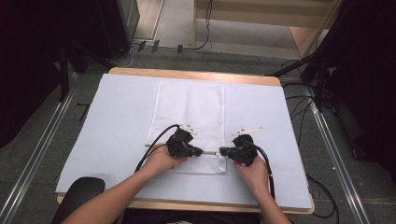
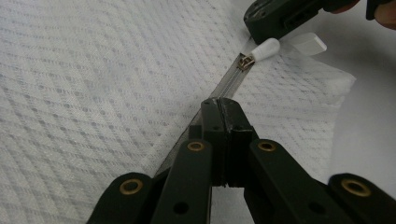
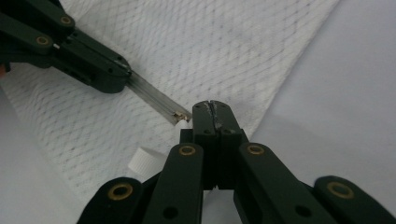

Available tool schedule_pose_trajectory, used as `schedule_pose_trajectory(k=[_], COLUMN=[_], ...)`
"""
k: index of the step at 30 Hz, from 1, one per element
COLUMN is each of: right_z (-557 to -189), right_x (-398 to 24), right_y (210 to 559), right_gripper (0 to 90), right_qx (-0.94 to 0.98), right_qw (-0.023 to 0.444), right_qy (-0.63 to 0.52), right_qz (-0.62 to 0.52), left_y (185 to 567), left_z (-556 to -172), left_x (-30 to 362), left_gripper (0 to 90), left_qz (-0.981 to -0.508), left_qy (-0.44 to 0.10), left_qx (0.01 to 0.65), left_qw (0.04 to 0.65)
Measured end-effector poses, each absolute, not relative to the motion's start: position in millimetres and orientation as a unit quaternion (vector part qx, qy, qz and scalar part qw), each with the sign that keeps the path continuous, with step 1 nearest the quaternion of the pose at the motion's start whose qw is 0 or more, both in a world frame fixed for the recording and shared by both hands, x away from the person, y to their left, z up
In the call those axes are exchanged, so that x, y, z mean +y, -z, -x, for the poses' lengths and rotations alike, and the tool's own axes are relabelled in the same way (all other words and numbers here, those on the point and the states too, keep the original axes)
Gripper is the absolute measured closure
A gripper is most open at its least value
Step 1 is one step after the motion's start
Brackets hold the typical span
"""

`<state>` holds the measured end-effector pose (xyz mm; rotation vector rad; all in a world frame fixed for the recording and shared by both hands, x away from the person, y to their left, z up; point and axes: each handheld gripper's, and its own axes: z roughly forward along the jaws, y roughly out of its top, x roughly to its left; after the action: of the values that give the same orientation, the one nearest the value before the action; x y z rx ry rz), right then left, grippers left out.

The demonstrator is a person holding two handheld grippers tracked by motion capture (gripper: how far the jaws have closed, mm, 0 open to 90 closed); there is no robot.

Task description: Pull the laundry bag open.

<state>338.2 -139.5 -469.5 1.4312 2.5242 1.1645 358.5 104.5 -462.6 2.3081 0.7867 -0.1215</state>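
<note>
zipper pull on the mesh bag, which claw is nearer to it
Right. The right claw sits shut right at the zipper pull; the left claw is clamped farther along the zipper.

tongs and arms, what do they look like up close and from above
Both are matte black. The left tongs and right tongs each have two flat jaws on hinged link bars with brass-coloured rivets. From above, each carries a small white plate on top, and a black cable trails back from each along the forearm. The forearms are bare, with no sleeves in view.
</note>
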Motion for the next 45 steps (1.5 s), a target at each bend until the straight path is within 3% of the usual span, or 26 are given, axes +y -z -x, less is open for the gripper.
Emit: schedule_pose_trajectory(k=[11, 25, 39, 45], right_z=[-332.6, -331.0, -329.0, -329.2], right_x=[-128.7, -136.3, -137.0, -136.7], right_y=[468.5, 465.6, 472.6, 472.6], right_gripper=[90.0, 90.0, 90.0, 90.0], right_qx=[0.814, 0.813, 0.818, 0.819], right_qw=[0.002, 0.032, 0.04, 0.04], right_qy=[-0.377, -0.371, -0.371, -0.372], right_qz=[-0.442, -0.447, -0.438, -0.435], left_y=[462.0, 454.8, 461.4, 462.7], left_z=[-359.4, -361.9, -365.7, -362.0], left_x=[104.8, 93.7, 82.7, 77.5], left_gripper=[89.2, 85.3, 75.9, 78.2], left_qz=[-0.884, -0.878, -0.874, -0.876], left_qy=[0.048, 0.058, 0.07, 0.076], left_qx=[0.311, 0.32, 0.333, 0.322], left_qw=[0.346, 0.351, 0.347, 0.35])
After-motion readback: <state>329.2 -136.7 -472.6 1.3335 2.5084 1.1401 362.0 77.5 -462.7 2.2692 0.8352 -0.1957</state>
